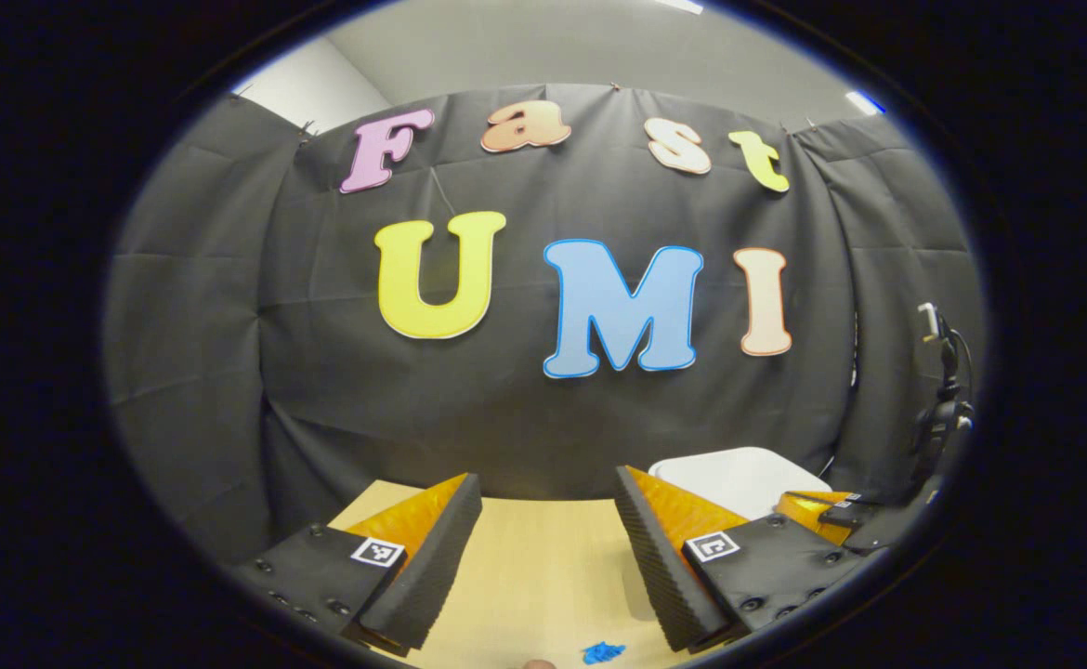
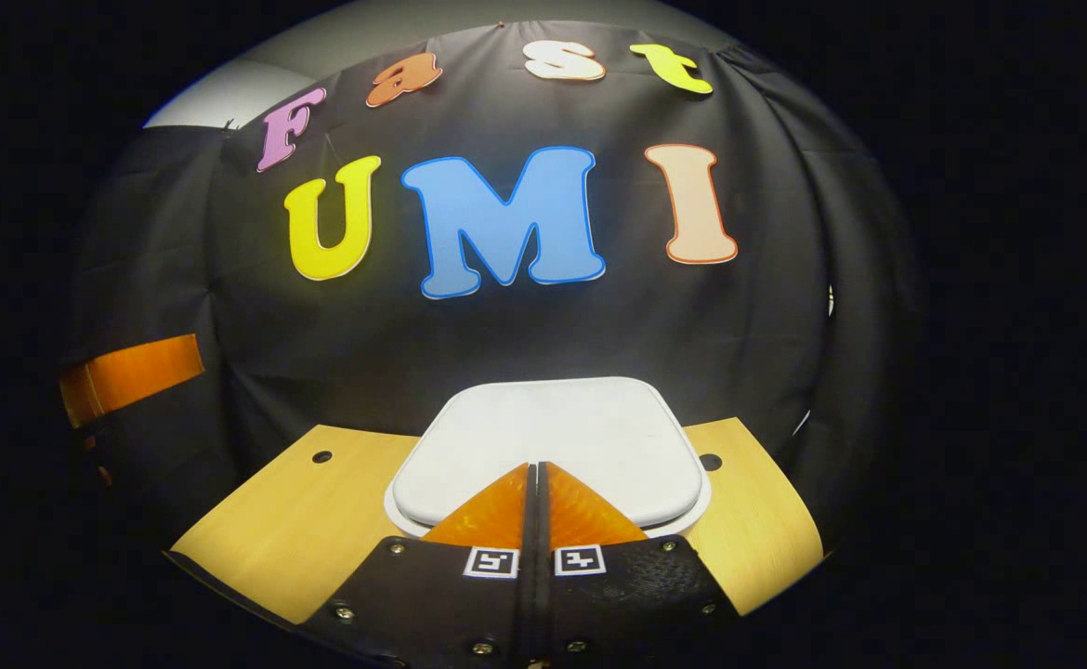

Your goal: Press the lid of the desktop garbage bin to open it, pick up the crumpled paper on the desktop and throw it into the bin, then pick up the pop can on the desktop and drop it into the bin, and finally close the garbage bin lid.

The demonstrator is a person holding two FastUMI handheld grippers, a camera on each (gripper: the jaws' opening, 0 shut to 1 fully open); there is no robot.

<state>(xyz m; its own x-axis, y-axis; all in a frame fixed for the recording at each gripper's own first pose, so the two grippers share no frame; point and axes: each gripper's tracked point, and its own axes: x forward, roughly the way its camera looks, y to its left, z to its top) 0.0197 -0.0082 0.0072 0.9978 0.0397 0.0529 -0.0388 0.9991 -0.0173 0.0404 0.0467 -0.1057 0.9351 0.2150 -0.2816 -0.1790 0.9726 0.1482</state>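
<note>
Leftmost, in the left gripper view, the left gripper (image 1: 548, 520) hung above the pale wooden desktop (image 1: 543, 576) with its two fingers spread wide and nothing between them; a small blue scrap (image 1: 602, 652) lay on the wood at the lower edge, too small to identify. To the right of that gripper, beyond its right finger, stood the white, rounded-square plastic lid of the desktop garbage bin (image 1: 739, 476), lying flat, and over its near right edge sat the right gripper (image 1: 822, 506), seen from the side. In the right gripper view, the right gripper (image 2: 536, 474) pointed straight ahead along its own axis at the same lid (image 2: 553, 437), its fingers closed against each other with nothing held, their tips over the lid's near edge; whether they touched the surface could not be told. The lid appeared shut, so the opening press was judged the step in hand. The relation that governed it was simple: the lid lay directly ahead of and below the closed tips of the right gripper, the nearer of the two, while the left one stood well off to the side.
</note>
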